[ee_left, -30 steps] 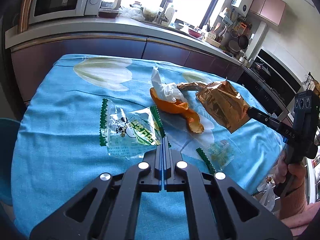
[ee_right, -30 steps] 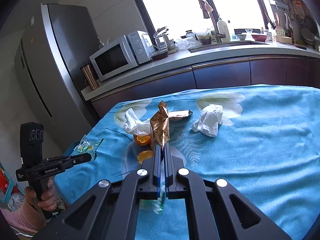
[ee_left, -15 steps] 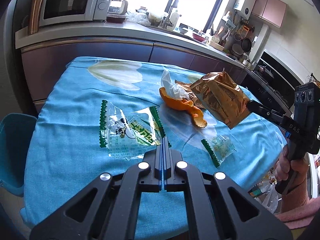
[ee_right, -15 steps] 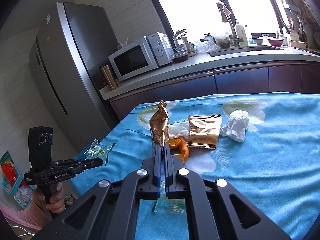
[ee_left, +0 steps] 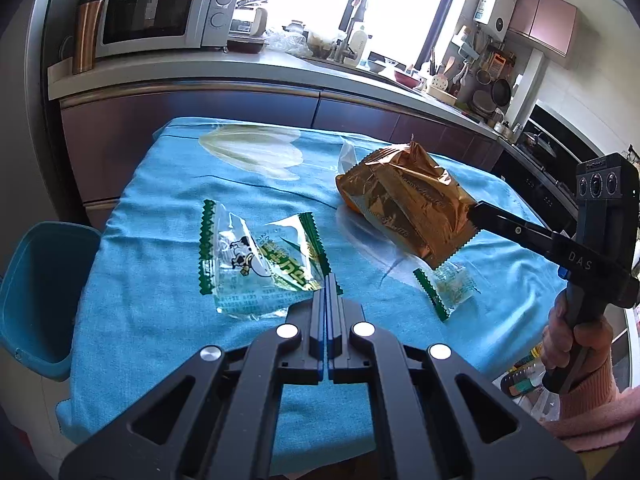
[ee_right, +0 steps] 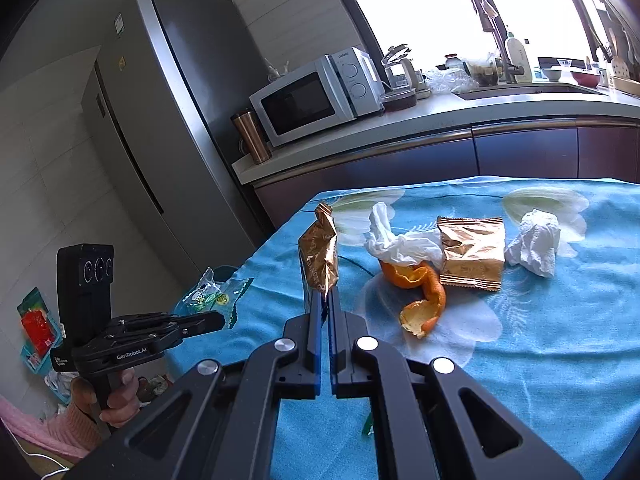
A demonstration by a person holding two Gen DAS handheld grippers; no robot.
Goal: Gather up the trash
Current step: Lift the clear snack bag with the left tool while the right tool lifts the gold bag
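Pinching a clear green-edged wrapper (ee_left: 256, 264) at its near edge, the left gripper (ee_left: 326, 284) has its jaws closed on it and holds it up. The right gripper (ee_right: 325, 300) has its jaws clamped on a gold snack bag (ee_right: 319, 256), lifted above the blue tablecloth (ee_right: 560, 360). Right of these jaws lie an orange peel (ee_right: 424, 296), a tissue (ee_right: 396, 240), a second gold packet (ee_right: 471, 256) and a crumpled tissue (ee_right: 534, 242).

Blue-clothed table (ee_right: 560, 360): wrappers, peel (ee_right: 424, 300), tissues.
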